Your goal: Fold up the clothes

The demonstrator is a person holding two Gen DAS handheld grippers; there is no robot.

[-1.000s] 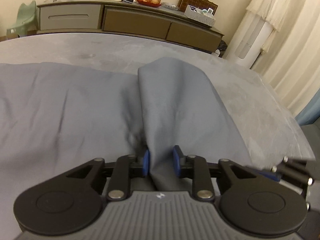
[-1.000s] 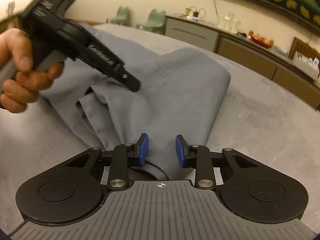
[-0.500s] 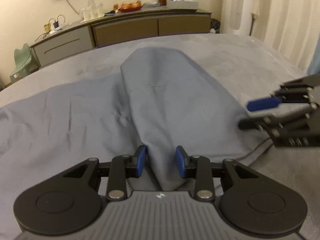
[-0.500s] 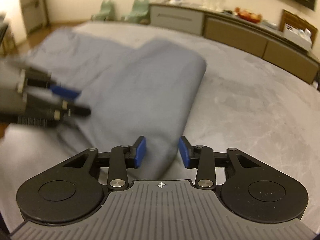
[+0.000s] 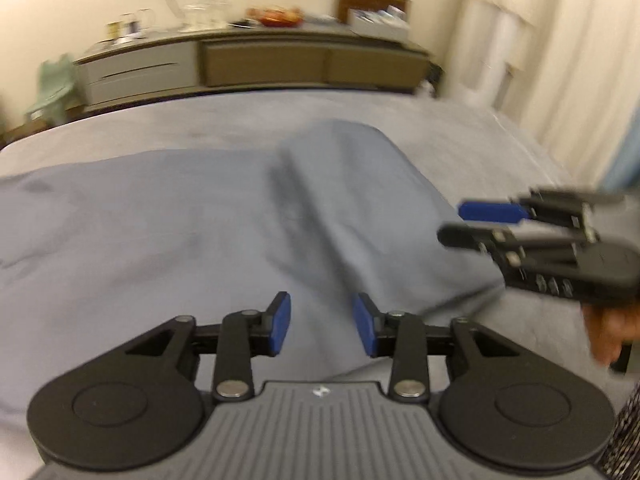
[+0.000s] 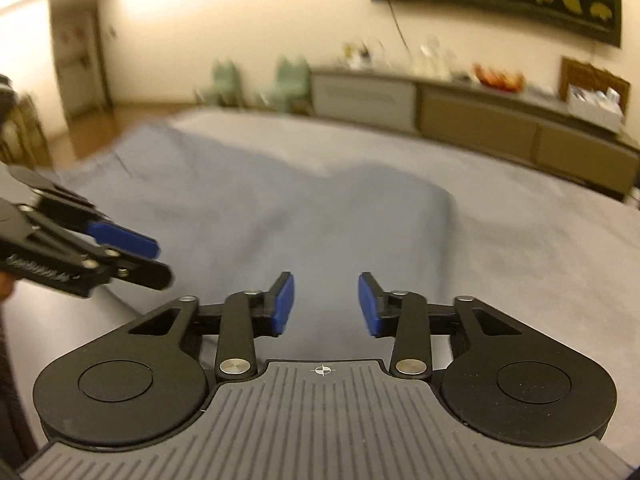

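Your blue garment (image 5: pixel 224 224) lies on the grey bed (image 5: pixel 460 132), its folded flap (image 5: pixel 360 200) at one o'clock; with your left gripper (image 5: pixel 321 323) and right gripper (image 6: pixel 326 305) both opening and holding nothing, a careless pass could drag that flap loose.

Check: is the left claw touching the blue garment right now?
Apart. The right wrist view shows the left claw from the side, jaws opening with nothing between them, lifted clear of the blue garment.
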